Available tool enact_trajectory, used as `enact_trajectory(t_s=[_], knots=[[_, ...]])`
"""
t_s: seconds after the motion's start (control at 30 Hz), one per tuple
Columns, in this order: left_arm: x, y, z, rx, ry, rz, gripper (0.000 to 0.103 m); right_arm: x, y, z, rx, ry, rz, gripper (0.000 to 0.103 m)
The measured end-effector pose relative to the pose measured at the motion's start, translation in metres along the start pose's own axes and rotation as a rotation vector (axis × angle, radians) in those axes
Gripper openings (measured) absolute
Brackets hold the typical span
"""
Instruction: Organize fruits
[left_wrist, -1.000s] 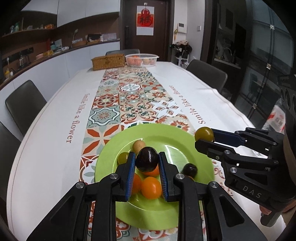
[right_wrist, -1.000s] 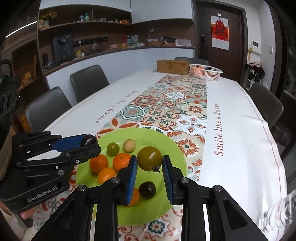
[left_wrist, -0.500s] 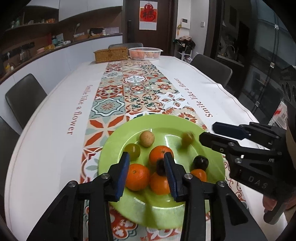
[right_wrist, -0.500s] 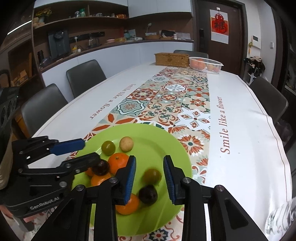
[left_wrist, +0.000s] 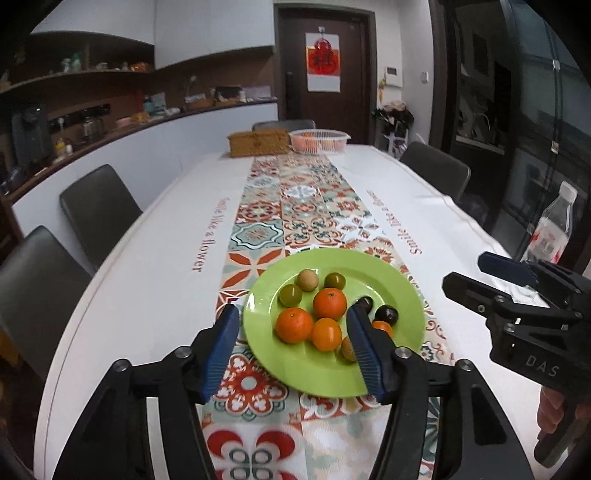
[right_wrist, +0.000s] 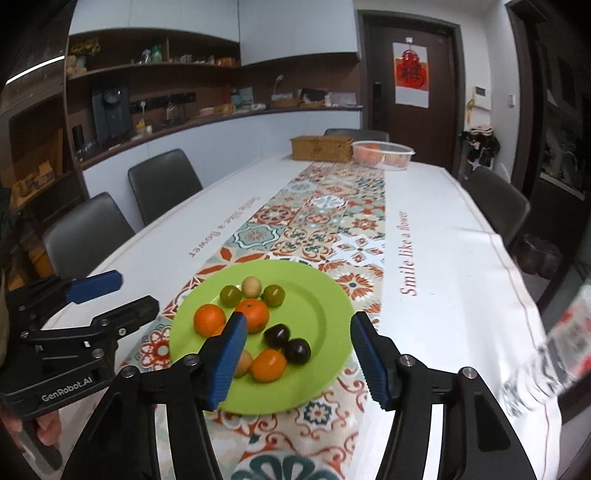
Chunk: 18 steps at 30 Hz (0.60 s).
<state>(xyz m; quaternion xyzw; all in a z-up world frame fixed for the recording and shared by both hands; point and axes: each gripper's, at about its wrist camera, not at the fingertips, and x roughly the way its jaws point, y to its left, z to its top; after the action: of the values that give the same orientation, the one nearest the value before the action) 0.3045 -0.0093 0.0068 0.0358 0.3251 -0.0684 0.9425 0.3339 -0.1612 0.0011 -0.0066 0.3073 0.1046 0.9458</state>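
Observation:
A green plate (left_wrist: 402, 291) sits on the patterned runner and holds several fruits: oranges (left_wrist: 329, 303), green tomatoes (left_wrist: 290, 295), a tan fruit (left_wrist: 307, 279) and dark plums (left_wrist: 386, 314). The plate also shows in the right wrist view (right_wrist: 332, 306) with the plums (right_wrist: 297, 350) near its front. My left gripper (left_wrist: 291, 347) is open and empty, above the plate's near edge. My right gripper (right_wrist: 297, 356) is open and empty over the plate's near side; it also shows at the right of the left wrist view (left_wrist: 491, 280).
A wicker box (left_wrist: 258, 143) and a white basket of oranges (left_wrist: 319, 141) stand at the table's far end. A water bottle (left_wrist: 552, 229) stands at the right edge. Grey chairs (left_wrist: 98, 210) line both sides.
Both grippers let go of their fruits, a dark plum and a green tomato, which now lie on the plate. Both opened wide and drew back and up from the plate.

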Motion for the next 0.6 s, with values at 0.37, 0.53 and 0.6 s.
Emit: enact_trajectory(t_s=[0.37, 0.53, 0.6], knots=[[-0.075, -0.010, -0.014, -0.005, -0.093, 0.057, 0.088, -0.083, 0.010, -0.013, 0.007, -0.096, -0.070, 0.079], [-0.101, -0.013, -0.024, 0.002, -0.117, 0.062, 0.093, -0.111, 0.015, -0.023, 0.008, -0.114, -0.107, 0.085], [-0.111, -0.014, -0.029, 0.002, -0.120, 0.059, 0.094, -0.122, 0.017, -0.028, 0.009, -0.116, -0.117, 0.085]])
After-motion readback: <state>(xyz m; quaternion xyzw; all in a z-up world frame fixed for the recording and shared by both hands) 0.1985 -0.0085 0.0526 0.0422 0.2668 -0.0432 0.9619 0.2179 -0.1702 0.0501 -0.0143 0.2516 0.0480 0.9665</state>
